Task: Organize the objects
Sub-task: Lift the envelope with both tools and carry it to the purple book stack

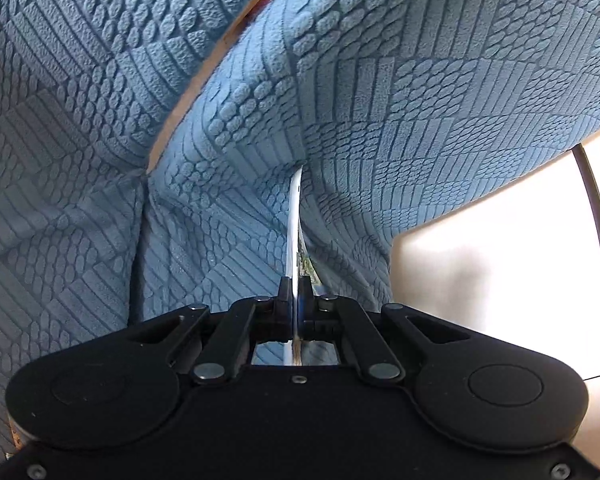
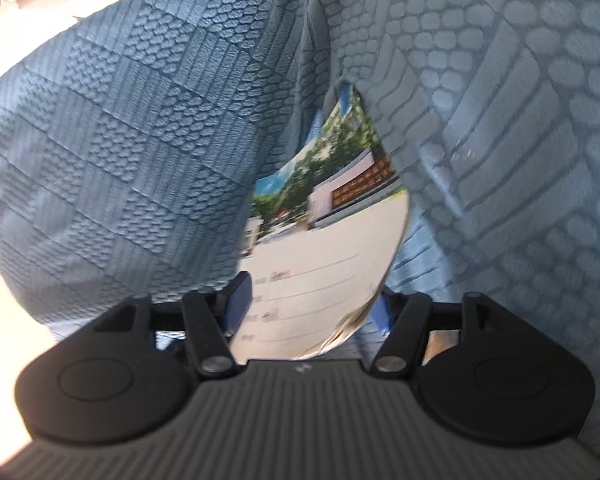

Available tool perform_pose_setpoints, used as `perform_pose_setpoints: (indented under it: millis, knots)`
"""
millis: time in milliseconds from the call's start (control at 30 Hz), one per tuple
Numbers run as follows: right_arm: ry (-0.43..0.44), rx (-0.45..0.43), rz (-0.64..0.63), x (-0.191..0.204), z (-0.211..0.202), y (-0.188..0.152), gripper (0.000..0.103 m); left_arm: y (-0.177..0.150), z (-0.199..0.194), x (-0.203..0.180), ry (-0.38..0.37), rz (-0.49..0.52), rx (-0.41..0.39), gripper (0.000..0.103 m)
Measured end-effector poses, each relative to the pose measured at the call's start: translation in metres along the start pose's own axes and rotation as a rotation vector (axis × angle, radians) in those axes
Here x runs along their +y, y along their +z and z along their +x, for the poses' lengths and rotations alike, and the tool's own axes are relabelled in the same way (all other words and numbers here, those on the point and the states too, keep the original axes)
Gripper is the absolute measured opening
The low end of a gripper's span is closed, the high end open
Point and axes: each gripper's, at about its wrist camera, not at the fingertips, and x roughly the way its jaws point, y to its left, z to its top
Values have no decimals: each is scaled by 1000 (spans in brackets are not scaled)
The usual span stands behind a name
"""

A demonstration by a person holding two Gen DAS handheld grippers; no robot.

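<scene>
My left gripper (image 1: 295, 284) is shut on the edge of a thin white booklet (image 1: 293, 220), seen edge-on, whose far end is tucked into a fold between blue textured cushions (image 1: 228, 148). In the right wrist view the same booklet (image 2: 320, 240) shows its cover with a photo of trees and a wall above ruled lines. It lies between my right gripper's fingers (image 2: 236, 304), which stand wide apart around it. The right gripper (image 2: 312, 300) is open. The booklet's upper part is hidden between the cushions (image 2: 120, 140).
Blue patterned upholstery (image 1: 460, 80) fills both views. A wooden edge (image 1: 204, 76) runs between two cushions in the left view. A bright white surface with a dark frame (image 1: 520, 264) lies at the right.
</scene>
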Motion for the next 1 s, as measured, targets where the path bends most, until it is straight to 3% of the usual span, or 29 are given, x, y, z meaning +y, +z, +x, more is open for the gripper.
perform_pose_setpoints:
  millis: [267,333,400,633,1000]
  knots:
    - [-45,-32,-82,6,1,11,37,-3,5,5,28,25,-4,1]
    - [-86,-30,-113,10,2,12,23,-6,4,4,40,36,-7,1]
    - [-119,-29,-134,12,3,13,17,-9,3,2,48,63,-11,1]
    - [-182,-13,-268,33,-1,9,8,-31,-3,1,98,129,8,1]
    - [-252,12,-399,58,-20,2,7,-53,-11,-14,116,195,-14,1]
